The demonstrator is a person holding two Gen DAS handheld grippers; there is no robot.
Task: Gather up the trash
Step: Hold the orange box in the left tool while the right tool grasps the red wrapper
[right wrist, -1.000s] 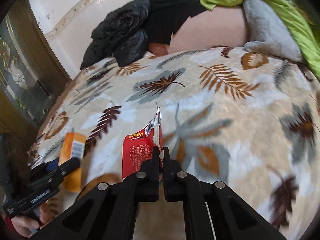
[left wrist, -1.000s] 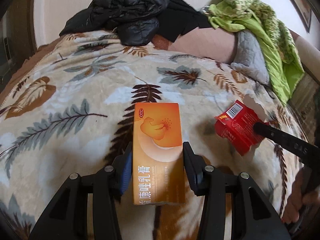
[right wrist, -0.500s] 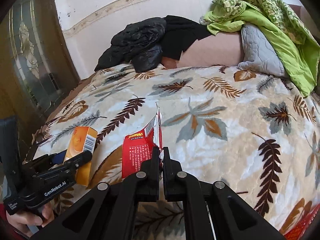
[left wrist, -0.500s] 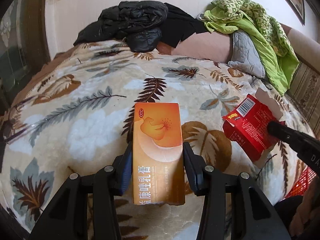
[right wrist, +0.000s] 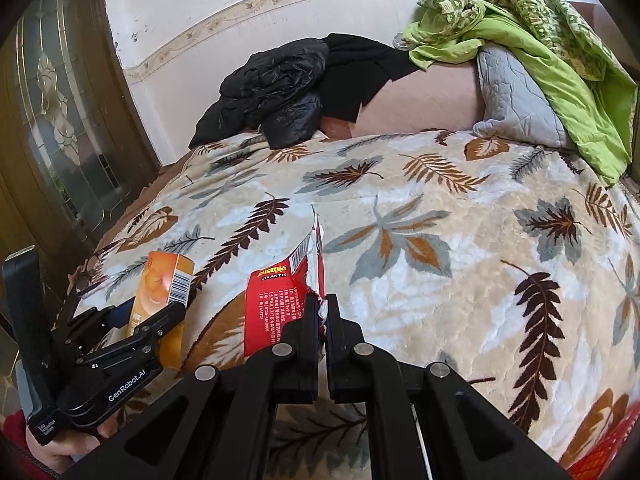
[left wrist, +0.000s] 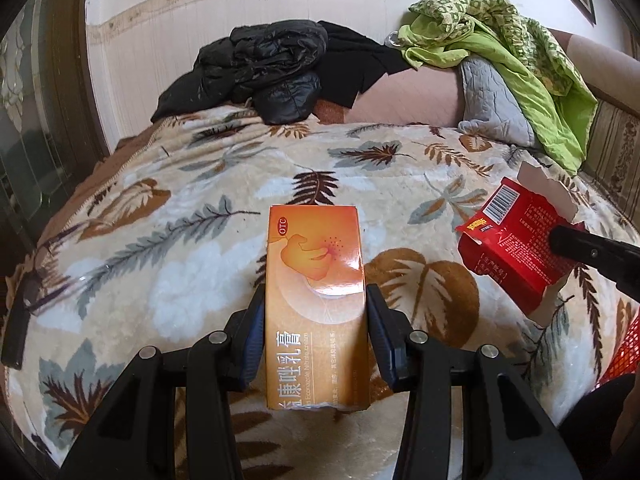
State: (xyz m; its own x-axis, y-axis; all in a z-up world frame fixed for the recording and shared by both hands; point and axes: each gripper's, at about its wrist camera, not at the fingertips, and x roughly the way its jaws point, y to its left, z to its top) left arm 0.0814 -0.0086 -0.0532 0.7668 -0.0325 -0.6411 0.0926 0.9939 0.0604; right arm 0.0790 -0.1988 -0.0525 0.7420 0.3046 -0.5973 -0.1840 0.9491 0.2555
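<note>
My left gripper (left wrist: 316, 312) is shut on an orange medicine box (left wrist: 316, 280), its blue-lined pads pressing both long sides; the box is held above the leaf-patterned blanket (left wrist: 180, 240). In the right wrist view the same orange box (right wrist: 164, 292) and left gripper (right wrist: 152, 320) appear at the lower left. My right gripper (right wrist: 322, 312) is shut on the torn edge of a flattened red carton (right wrist: 276, 300), held over the blanket (right wrist: 440, 280). The left wrist view shows that red carton (left wrist: 516, 236) at the right, pinched by the right gripper's dark fingers (left wrist: 576, 244).
A pile of black jackets (left wrist: 268, 76), a green cloth (left wrist: 512, 52) over a grey quilted pillow (left wrist: 492, 104) lie at the bed's head against the wall. A red mesh basket (left wrist: 624, 348) shows at the lower right edge. A dark glazed door (right wrist: 60, 120) stands left.
Both grippers pulled back from the bed with their items still held; more of the blanket, the wall and the red basket came into view. Little has shifted in the last half second.
</note>
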